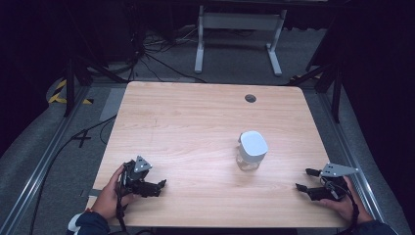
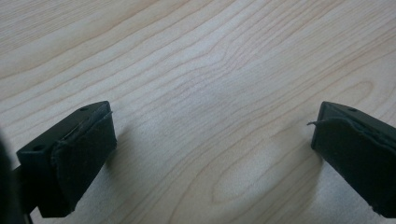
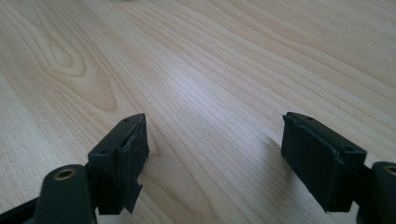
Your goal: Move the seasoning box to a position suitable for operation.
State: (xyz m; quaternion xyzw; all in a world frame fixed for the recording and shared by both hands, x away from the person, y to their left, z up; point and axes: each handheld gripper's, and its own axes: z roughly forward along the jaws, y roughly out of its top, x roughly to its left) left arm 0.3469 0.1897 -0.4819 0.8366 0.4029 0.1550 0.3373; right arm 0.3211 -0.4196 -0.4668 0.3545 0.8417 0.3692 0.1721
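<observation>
My left gripper (image 1: 155, 187) sits at the near left of the table (image 1: 195, 122), jaws spread wide, nothing between them. My right gripper (image 1: 304, 180) at the near right, also released and empty. Jar (image 1: 252, 151) stands upright right of centre, well apart from both, white lid (image 1: 253, 144) on. Body looks clear, probably glass: rigid, slick, breakable. I'd take it across the body below the lid. Contents hard to make out; the lid covers most of it.

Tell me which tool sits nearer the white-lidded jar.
The right tool, though only slightly. It rests open near the table's right front edge, right of the jar. The left tool, also open, lies farther off to the jar's front left.
</observation>
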